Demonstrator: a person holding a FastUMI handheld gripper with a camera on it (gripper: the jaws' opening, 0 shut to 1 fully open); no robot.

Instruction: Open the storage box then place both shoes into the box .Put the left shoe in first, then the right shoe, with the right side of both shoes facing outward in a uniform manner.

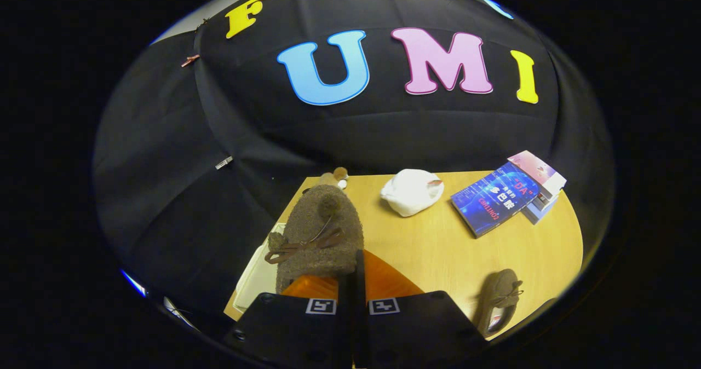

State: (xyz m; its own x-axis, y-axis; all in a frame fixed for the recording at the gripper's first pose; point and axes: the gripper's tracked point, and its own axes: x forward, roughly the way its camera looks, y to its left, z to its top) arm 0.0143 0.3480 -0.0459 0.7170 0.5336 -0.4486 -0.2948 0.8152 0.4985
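The held shoe (320, 232) looked fuzzy, matt suede-like cloth, as did the second shoe (499, 298). The table (438, 248) showed smooth wood-look laminate; the book (495, 198) had glossy paper covers.

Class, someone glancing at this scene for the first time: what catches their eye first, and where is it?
A fuzzy brown shoe with a bow, held up close in the shut tool. Beyond it on the wooden table lie a white cloth and blue book; the second shoe sits nearer.

Two brown shoes: one (320, 232) held at the hand-held gripper (353, 281), one (499, 298) to its right. One white cloth bundle (412, 191), two books (495, 198) beyond.
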